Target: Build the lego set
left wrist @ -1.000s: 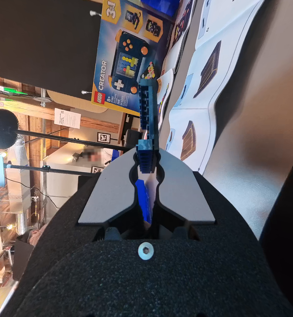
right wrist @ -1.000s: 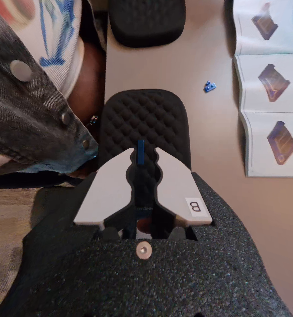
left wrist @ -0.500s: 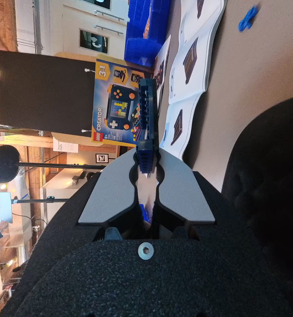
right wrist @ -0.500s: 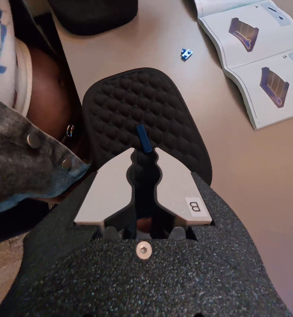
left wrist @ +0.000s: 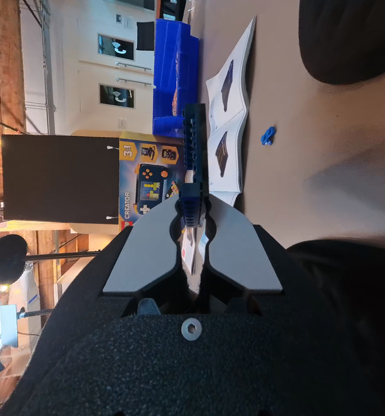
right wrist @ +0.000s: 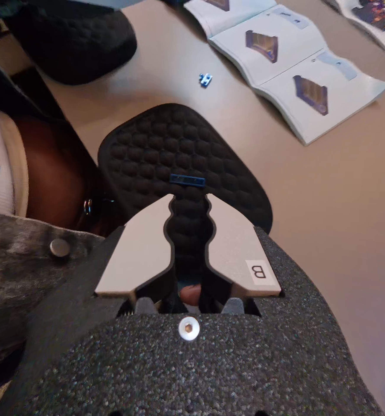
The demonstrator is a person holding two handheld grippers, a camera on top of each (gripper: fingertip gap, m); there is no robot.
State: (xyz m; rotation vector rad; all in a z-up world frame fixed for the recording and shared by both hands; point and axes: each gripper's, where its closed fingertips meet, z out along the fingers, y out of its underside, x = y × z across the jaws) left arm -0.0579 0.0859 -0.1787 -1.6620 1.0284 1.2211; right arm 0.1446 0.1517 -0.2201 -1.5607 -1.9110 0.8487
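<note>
A blue bin stands at the far side of the table, behind a colourful toy box. Something orange and patterned sits inside the bin, but it is too blurry to tell what it is. The left gripper is turned on its side, and its fingers are closed tight on a dark blue block piece that sticks far out past the tips. A small white bit shows on the side of that piece. The right gripper has its fingers a little apart with nothing between them. A thin dark blue bar lies flat on a bumpy black pad just past the tips, and the fingers do not touch it. An open booklet lies on the table, and a tiny blue piece sits alone between the booklet and the pads. Only the left view shows the bin, the toy box, a black board and the room behind the table. Only the right view shows the thin bar, the bumps on the pad, a second black pad and part of a person in a grey jacket at the table's edge.
</note>
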